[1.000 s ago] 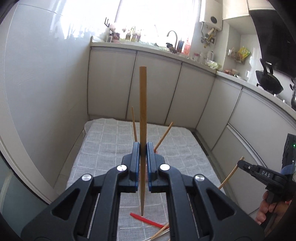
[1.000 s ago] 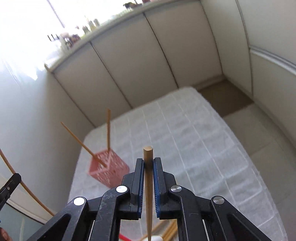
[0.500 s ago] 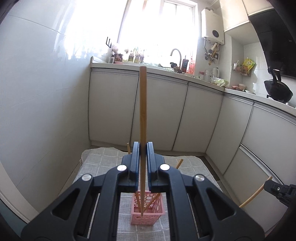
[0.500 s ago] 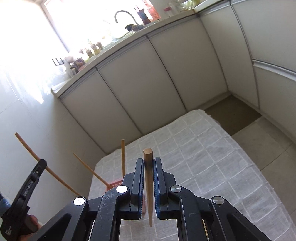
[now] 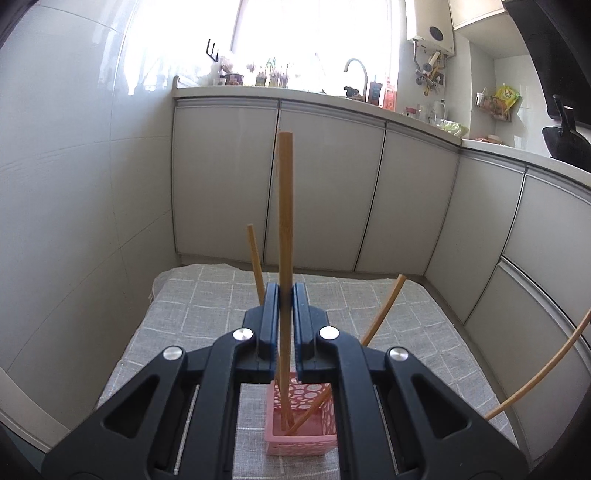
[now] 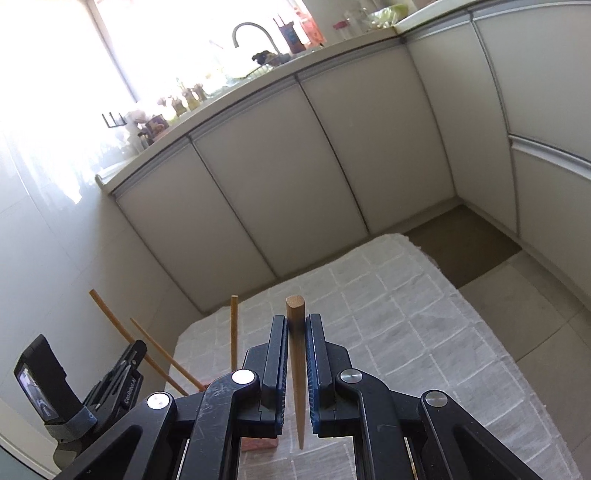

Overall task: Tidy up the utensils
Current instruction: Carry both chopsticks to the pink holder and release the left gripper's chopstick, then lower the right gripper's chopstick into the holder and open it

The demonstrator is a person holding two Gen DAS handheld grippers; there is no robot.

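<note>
The pink perforated plastic basket (image 5: 301, 421) stood on the grey checked cloth (image 5: 207, 306) in the lower middle of the left wrist view, partly hidden behind the black jaws. Two thin bamboo chopsticks already leaned inside it: one (image 5: 255, 258) rose nearly upright just left of the jaws, the other (image 5: 384, 306) slanted up toward the right. The left gripper (image 5: 285, 295) was clenched on a long tan bamboo chopstick (image 5: 285, 206), held upright, its blunt end high against the pale cabinet doors (image 5: 328, 184) and its pointed end down inside the basket's opening.

In the right wrist view the right gripper (image 6: 296, 328) was clamped tight on a second tapered bamboo chopstick (image 6: 295, 314), blunt end up, its tip hanging above the cloth at the bottom centre, just right of the basket's pink corner (image 6: 258, 443). That same chopstick showed as a curved tan line (image 5: 546, 373) at the right edge of the left wrist view. The left gripper's black body (image 6: 122, 384) with a small phone-like screen (image 6: 37, 384) sat in the lower left of the right wrist view. A curved tap (image 5: 356, 70) stood on the counter beneath the bright window (image 5: 314, 33).
</note>
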